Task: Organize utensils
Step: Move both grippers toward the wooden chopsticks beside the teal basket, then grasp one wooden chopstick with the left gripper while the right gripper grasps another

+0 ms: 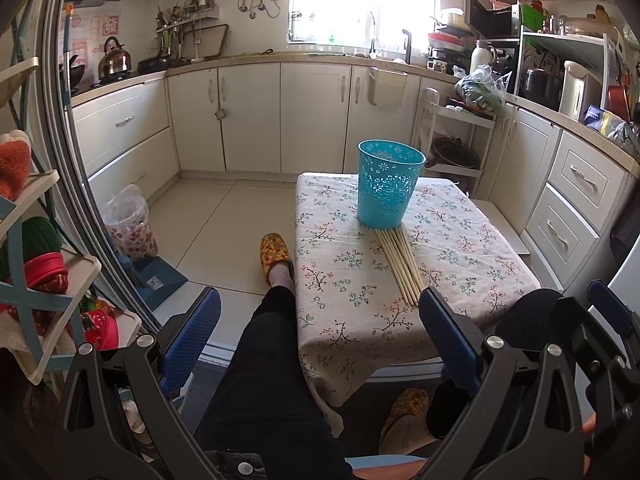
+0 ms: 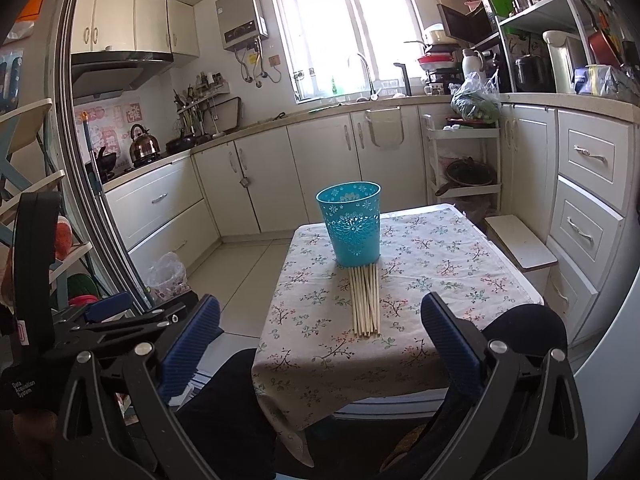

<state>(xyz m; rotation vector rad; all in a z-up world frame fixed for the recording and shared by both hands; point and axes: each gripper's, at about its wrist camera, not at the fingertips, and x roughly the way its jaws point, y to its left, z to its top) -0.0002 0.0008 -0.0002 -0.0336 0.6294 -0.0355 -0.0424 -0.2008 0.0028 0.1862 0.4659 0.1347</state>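
Observation:
A turquoise perforated plastic cup (image 1: 389,182) stands upright on a small table with a floral cloth (image 1: 460,256). Several pale wooden chopsticks (image 1: 401,265) lie side by side on the cloth, their far ends touching the cup's base. The cup (image 2: 352,223) and chopsticks (image 2: 365,300) also show in the right wrist view on the table (image 2: 440,288). My left gripper (image 1: 318,334) is open and empty, held in front of the table's near edge. My right gripper (image 2: 320,334) is open and empty, also short of the table, with the chopsticks ahead between its fingers.
The person's legs in black trousers (image 1: 272,360) and a patterned slipper (image 1: 276,258) are left of the table. A lined bin (image 1: 130,224) stands on the floor. Cabinets (image 1: 248,116) ring the kitchen, a white trolley (image 2: 464,160) stands behind the table, a shoe rack (image 1: 36,264) at left.

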